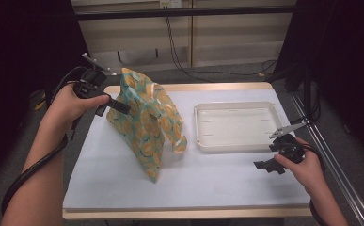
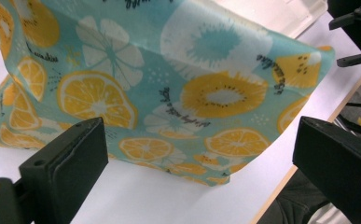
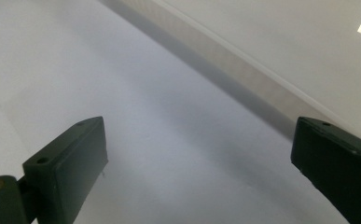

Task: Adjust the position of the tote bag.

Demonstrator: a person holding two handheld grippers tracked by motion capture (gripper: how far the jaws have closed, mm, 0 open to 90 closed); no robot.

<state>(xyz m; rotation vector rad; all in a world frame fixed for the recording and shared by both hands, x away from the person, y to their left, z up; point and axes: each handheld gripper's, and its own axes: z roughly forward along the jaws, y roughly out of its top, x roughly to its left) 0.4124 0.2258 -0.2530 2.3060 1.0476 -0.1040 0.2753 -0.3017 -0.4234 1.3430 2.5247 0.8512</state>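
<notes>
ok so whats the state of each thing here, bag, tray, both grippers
teal fabric bag with orange fruit print: standing upright on the table, not gripped
shallow cream plastic tray: empty, flat on the table
left gripper: jaws open, facing the bag
right gripper: jaws open, holding nothing
</notes>
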